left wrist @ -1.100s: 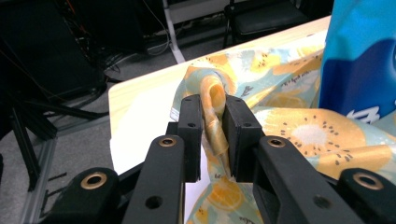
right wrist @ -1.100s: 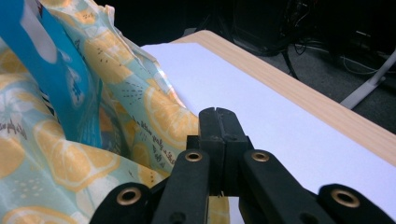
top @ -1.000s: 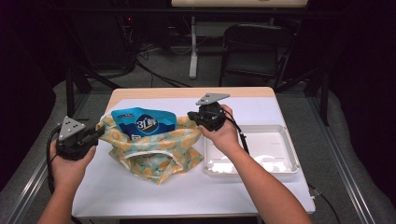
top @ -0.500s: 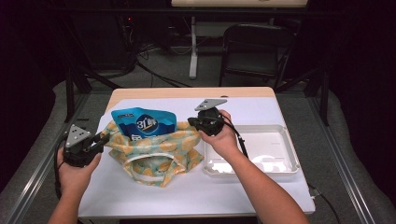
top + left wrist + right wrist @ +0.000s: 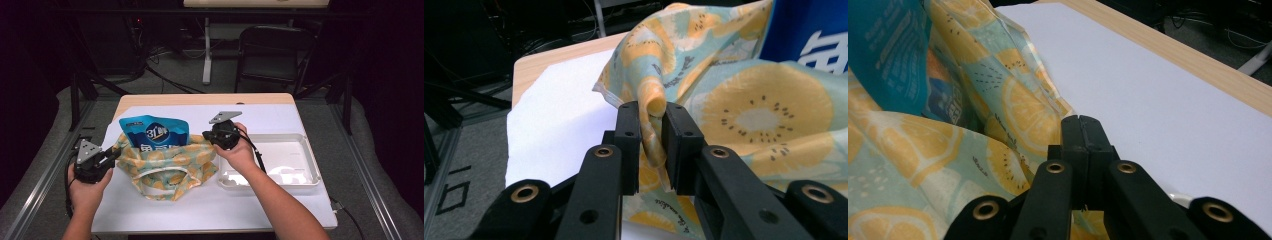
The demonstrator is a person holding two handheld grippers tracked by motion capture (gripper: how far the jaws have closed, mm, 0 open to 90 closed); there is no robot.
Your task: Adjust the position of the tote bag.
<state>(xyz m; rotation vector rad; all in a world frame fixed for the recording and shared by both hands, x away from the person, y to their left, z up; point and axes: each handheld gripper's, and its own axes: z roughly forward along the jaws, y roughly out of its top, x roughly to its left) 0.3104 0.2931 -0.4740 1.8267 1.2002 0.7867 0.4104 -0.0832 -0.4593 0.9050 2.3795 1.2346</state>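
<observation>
Bag [image 5: 165, 165]: fruit-print cloth, centre-left of the high view, on the white sheet [image 5: 280, 117]; blue pouch [image 5: 155, 132] stands in its mouth. Left gripper [image 5: 107, 159]: your jaws, just closing, pinch a fold of the bag's left rim. Right gripper [image 5: 206, 136]: your jaws are fully closed at the bag's right rim; whether cloth is caught, cannot tell. Tray [image 5: 310, 160]: right of bag

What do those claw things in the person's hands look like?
Each claw is black. The left claw has two chunky flat-faced jaws on arms with brass-ringed holes. The right claw looks the same. Both carry a grey three-cornered plate on top, and a black cable trails from each. The forearms are bare, with no sleeves.
</observation>
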